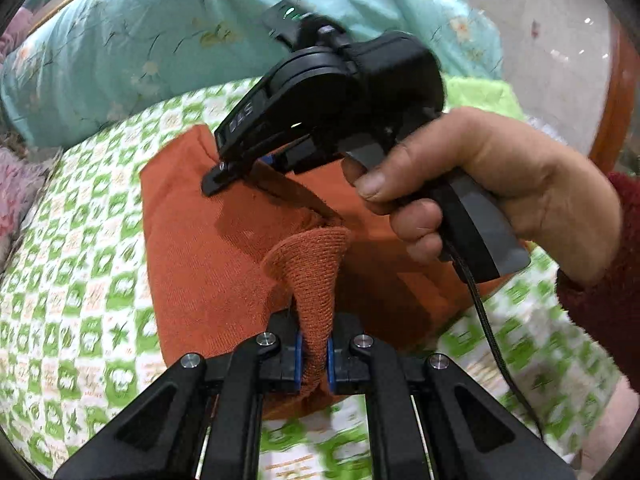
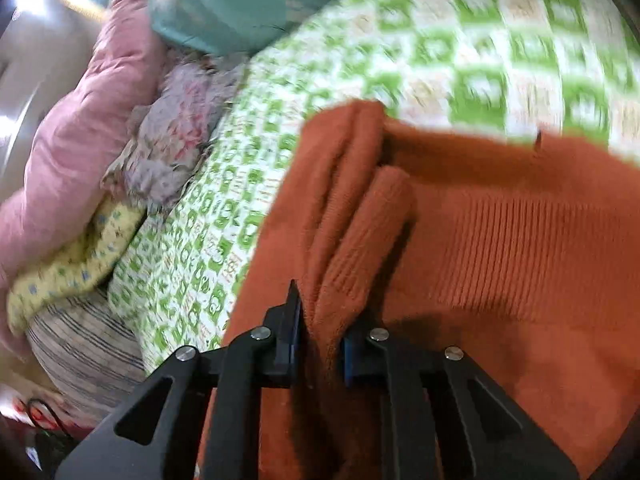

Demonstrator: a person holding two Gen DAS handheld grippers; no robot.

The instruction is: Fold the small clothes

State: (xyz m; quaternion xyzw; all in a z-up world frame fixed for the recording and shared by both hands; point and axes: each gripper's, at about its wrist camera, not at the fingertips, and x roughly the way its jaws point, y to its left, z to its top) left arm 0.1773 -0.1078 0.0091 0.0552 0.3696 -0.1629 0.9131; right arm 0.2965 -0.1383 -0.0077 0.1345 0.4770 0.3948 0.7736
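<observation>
A rust-orange knit garment [image 1: 200,248] lies on a green-and-white patterned bedspread [image 1: 80,312]. My left gripper [image 1: 313,354] is shut on a ribbed edge of the garment, which stands up between its fingers. My right gripper [image 1: 224,174], held by a hand, shows in the left wrist view at the garment's far edge and pinches a fold there. In the right wrist view my right gripper [image 2: 320,344] is shut on a bunched fold of the orange garment [image 2: 500,240], whose ribbed band runs to the right.
A teal floral quilt [image 1: 160,40] lies behind the garment. In the right wrist view a pink quilt [image 2: 80,140], a floral cloth [image 2: 176,136] and a yellow cloth [image 2: 72,264] are heaped at the left of the bedspread [image 2: 480,40]. A wooden edge [image 1: 616,120] shows at the right.
</observation>
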